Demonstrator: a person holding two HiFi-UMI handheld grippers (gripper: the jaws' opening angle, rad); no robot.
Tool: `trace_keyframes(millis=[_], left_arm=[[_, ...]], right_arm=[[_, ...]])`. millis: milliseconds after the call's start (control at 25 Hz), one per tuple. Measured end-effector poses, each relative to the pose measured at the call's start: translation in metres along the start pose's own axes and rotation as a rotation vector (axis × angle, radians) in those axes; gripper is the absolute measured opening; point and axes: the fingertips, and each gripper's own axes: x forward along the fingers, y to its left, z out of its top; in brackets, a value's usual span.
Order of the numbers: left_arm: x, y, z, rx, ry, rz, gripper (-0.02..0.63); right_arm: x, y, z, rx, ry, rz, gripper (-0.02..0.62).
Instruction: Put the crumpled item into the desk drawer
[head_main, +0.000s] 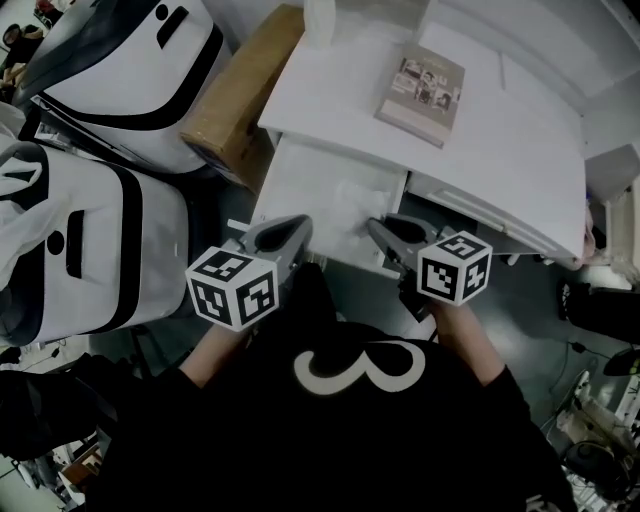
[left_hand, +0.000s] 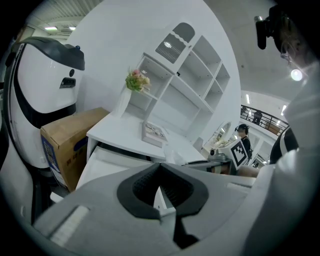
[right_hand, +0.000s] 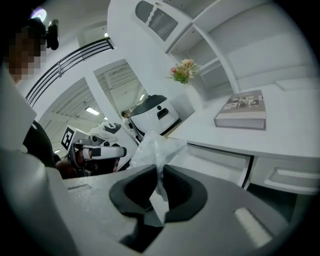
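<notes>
The white desk (head_main: 330, 80) has its left drawer (head_main: 295, 180) pulled out toward me. The crumpled item (right_hand: 155, 147) is a wad of thin white plastic. My right gripper (right_hand: 161, 172) is shut on its lower edge, and the wad sticks up past the jaws. In the head view the right gripper (head_main: 382, 228) reaches over the drawer's front right corner, with the crumpled item (head_main: 352, 198) above the drawer's inside. My left gripper (head_main: 298, 226) hovers at the drawer's front edge, near its middle. The left gripper (left_hand: 160, 169) has its pads together with nothing held.
A book (head_main: 421, 87) lies on the desktop, and a shelf unit with a small flower pot (left_hand: 138, 80) stands behind it. A cardboard box (head_main: 240, 95) leans against the desk's left side. Beyond it are big white and black machines (head_main: 120, 60). A second drawer front (right_hand: 290, 177) is at the right.
</notes>
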Motion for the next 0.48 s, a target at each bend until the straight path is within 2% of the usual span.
trace_keyframes(millis=[480], left_arm=[[0.039, 0.047, 0.011, -0.017, 0.08, 0.004, 0.009]], right_arm=[[0.063, -0.054, 0.003, 0.023, 0.089, -0.049, 0.043]])
